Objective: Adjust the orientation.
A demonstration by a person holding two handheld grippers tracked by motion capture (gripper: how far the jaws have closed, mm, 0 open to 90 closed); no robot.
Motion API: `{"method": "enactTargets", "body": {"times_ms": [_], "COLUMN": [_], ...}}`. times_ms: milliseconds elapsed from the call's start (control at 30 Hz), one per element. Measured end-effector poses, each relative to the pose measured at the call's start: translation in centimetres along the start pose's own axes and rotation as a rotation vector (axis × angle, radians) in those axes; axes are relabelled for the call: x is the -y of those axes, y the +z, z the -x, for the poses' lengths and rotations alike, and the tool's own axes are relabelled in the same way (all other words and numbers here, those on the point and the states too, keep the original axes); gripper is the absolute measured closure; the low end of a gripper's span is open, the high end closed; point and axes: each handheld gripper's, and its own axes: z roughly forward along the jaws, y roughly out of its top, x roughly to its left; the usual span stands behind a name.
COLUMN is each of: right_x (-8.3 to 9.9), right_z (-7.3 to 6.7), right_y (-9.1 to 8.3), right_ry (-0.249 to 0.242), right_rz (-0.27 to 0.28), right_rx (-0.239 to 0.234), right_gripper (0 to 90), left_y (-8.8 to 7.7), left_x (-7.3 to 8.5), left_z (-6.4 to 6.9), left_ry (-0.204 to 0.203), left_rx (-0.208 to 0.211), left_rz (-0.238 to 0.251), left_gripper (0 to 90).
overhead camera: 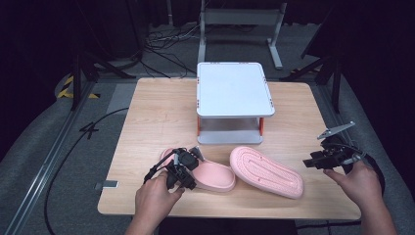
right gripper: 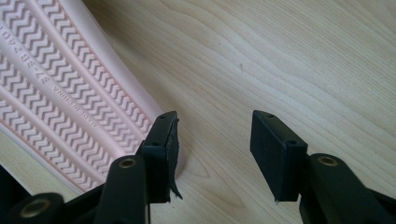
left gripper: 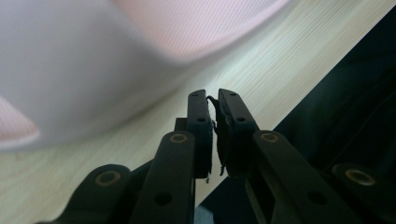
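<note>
on the wooden table (overhead camera: 147, 112) lie two pink slippers side by side near the person's edge. the left gripper (overhead camera: 182, 169) sits over the heel end of the upright slipper (overhead camera: 213, 176), which lies sole down with its footbed showing. in the left gripper view its jaws are pressed together, with nothing between them but a thin dark scrap of pad lining; the tips point at bare table wood near the table's edge, and the blurred pink slipper (left gripper: 140, 42) is above them. whether any part of the gripper touches the slipper, the pictures do not let me tell.

the overturned slipper (overhead camera: 266, 171) lies just to the right of the first, its zigzag-treaded sole facing up, angled across the table. the right gripper (overhead camera: 325, 157) is held near the table's right edge, apart from that slipper in the high view. in the right gripper view its jaws stand apart with only bare wood between them, and the overturned slipper's sole (right gripper: 56, 93) lies just beside one jaw.

behind the slippers stands a white two-tier shelf (overhead camera: 234, 88) with orange legs.
</note>
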Motion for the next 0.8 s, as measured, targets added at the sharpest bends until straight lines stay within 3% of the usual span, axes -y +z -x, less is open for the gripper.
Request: {"method": "enactTargets", "body": {"times_ms": [100, 200, 267, 400, 567, 667, 800], "right_x": [0.0, 0.0, 0.0, 0.0, 0.1, 0.5, 1.3], "right_z": [0.0, 0.0, -0.1, -0.1, -0.2, -0.2, -0.2], "right_y": [0.2, 0.2, 0.2, 0.3, 0.4, 0.2, -0.3], "right_ry": [-0.01, -0.012, -0.008, -0.015, -0.016, -0.013, 0.008], "right_rz": [-0.007, -0.005, -0.005, -0.005, -0.004, 0.001, 0.011], "right_rx": [-0.018, -0.018, -0.02, -0.021, -0.017, -0.012, 0.003], "right_gripper": [51.4, 51.5, 51.6, 51.6, 51.8, 51.8, 51.9], "left_y": [0.8, 1.6, 1.7, 1.9, 1.9, 1.9, 1.8], "left_x": [0.2, 0.3, 0.2, 0.2, 0.0, -0.4, -1.6], "left_z": [-0.5, -1.3, -1.7, -2.9, -4.0, -4.8, -5.5], "left_ry": [-0.017, -0.042, -0.057, -0.138, -0.166, -0.196, -0.216], "left_rx": [-0.04, -0.044, -0.048, -0.116, -0.109, -0.128, -0.188], "left_rz": [-0.083, -0.102, -0.1, -0.084, -0.05, -0.034, -0.032], "left_gripper": [86.2, 87.3, 87.3, 83.8, 83.0, 80.4, 75.9]}}
